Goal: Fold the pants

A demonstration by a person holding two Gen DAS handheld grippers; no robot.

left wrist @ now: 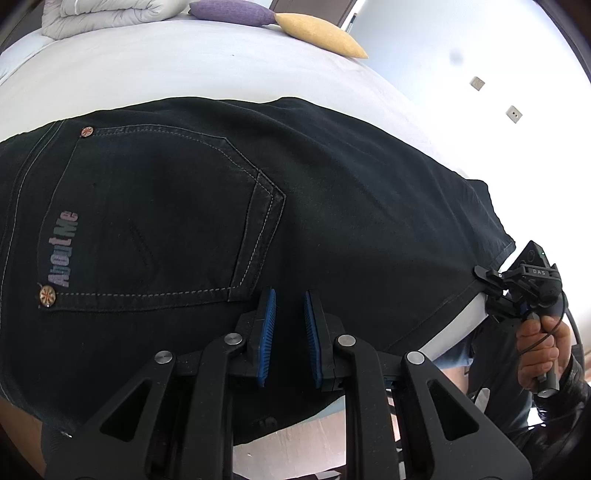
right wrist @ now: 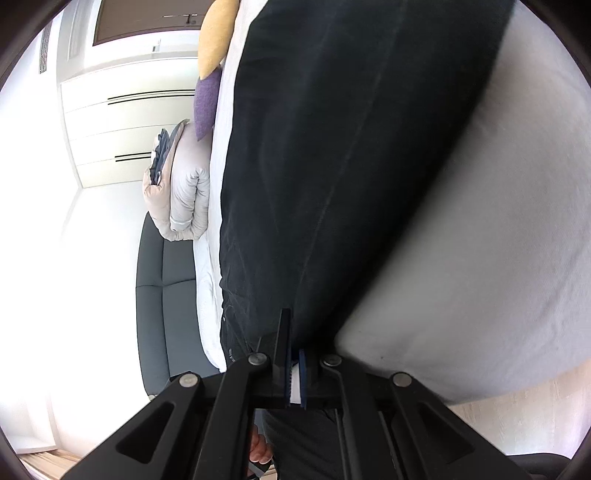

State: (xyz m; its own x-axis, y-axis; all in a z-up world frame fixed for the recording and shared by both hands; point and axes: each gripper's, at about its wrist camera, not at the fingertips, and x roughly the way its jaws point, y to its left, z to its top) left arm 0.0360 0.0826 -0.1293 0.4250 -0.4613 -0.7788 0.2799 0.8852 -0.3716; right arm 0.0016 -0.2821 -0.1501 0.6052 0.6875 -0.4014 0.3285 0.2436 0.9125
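Taking the back pocket (left wrist: pixel 159 218) as your landmark, the black pants (left wrist: pixel 332 206) lay spread flat on the white bed (left wrist: pixel 184 74), waist end to the left of the pocket and the leg running off to its right toward the bed's edge. Just right of the pocket's lower corner, your left gripper (left wrist: pixel 290 328) hovered over the cloth with its jaws released, a clear gap between the blue pads and nothing in them. Far right of the pocket, at the hem, your right gripper (left wrist: pixel 491 278) met the cloth's edge; in its own view the right gripper (right wrist: pixel 294 373) had its jaws nearly together, with dark cloth at the tips and something pale between the pads, so you could not be sure it had hold of the pants (right wrist: pixel 351 147). You appeared to be at the first fold, taking hold of the leg end. The next move would call for a firm pinch on the hem and carrying it back toward the pocket. No containers were in view; beyond the pocket lay only a purple cushion (left wrist: pixel 232 11), a yellow cushion (left wrist: pixel 321 33) and a folded duvet (left wrist: pixel 107 14).
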